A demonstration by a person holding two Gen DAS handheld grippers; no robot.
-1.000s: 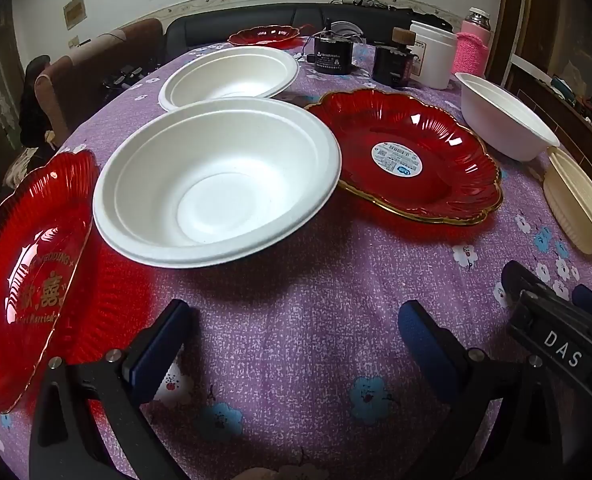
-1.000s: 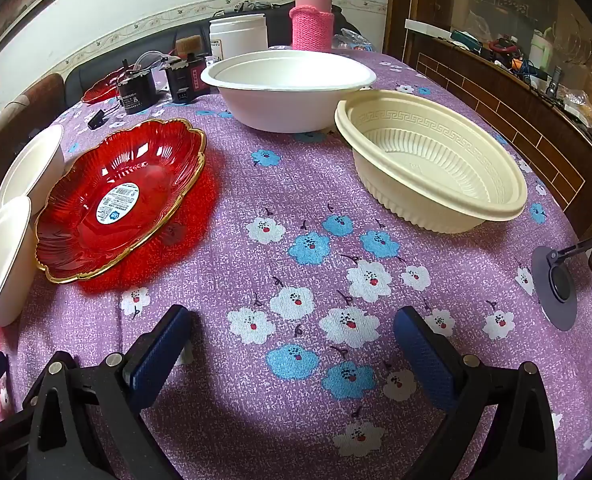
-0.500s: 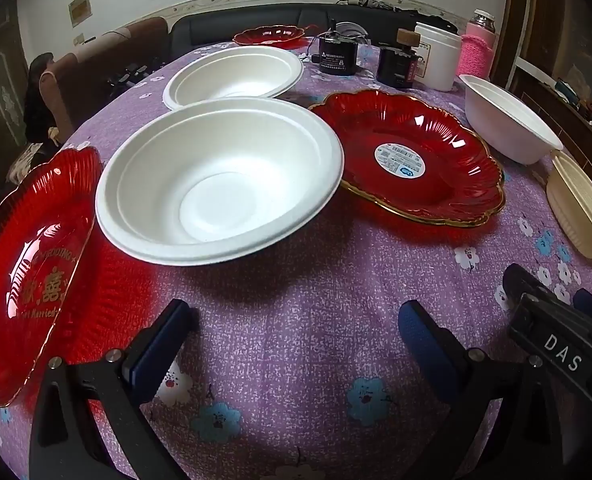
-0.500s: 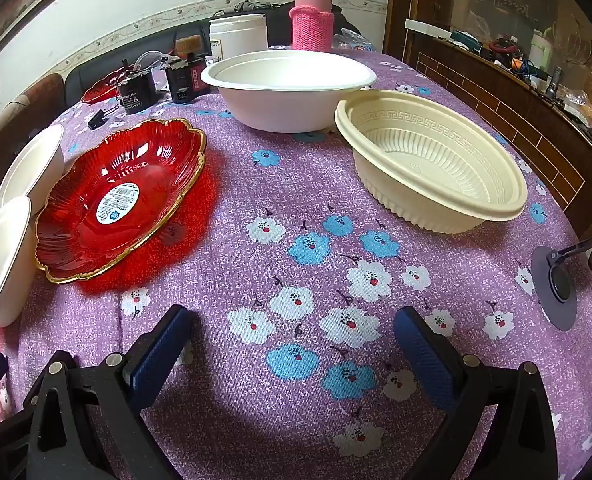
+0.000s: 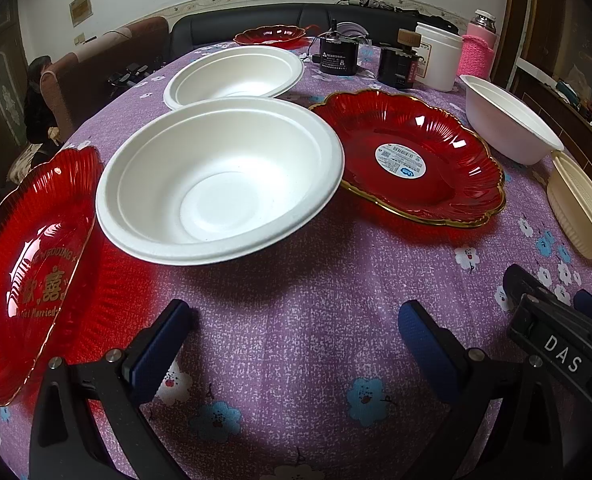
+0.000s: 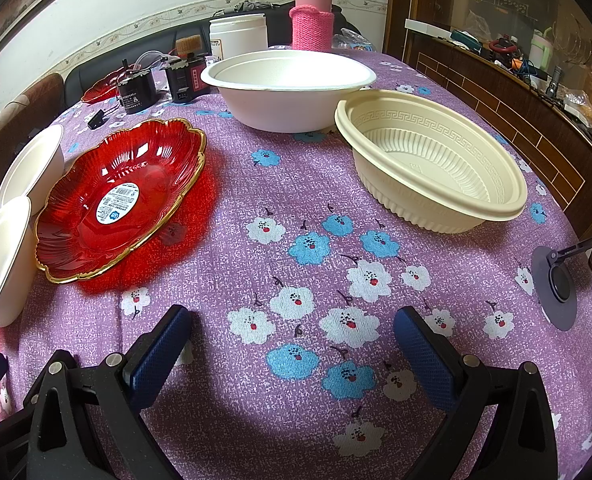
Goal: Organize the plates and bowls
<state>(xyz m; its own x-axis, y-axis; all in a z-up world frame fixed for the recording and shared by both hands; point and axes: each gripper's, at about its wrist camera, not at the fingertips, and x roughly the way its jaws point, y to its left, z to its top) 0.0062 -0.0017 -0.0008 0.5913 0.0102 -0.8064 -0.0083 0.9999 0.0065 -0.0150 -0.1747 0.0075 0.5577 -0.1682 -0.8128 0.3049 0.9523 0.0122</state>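
Note:
In the left wrist view a large white bowl (image 5: 220,180) sits just ahead of my open left gripper (image 5: 294,320), with a second white bowl (image 5: 236,76) behind it. A red plate with gold lettering (image 5: 32,264) lies at the left, and a red gold-rimmed plate with a sticker (image 5: 411,160) at the right. My right gripper (image 6: 292,328) is open and holds nothing above the cloth. Ahead of it are the same stickered red plate (image 6: 120,200), a cream ribbed bowl (image 6: 431,160) and a white bowl (image 6: 288,88).
A purple flowered tablecloth (image 6: 296,240) covers the round table. At the far side stand a white jar (image 6: 238,36), a pink-sleeved bottle (image 6: 311,20), dark boxes (image 6: 186,76) and another red plate (image 5: 272,36). A grey disc mount (image 6: 555,284) sits at the right edge. A person (image 5: 38,100) sits far left.
The left wrist view has shifted slightly, so the bowls and plates sit a little lower and to the right. The right gripper has not moved.

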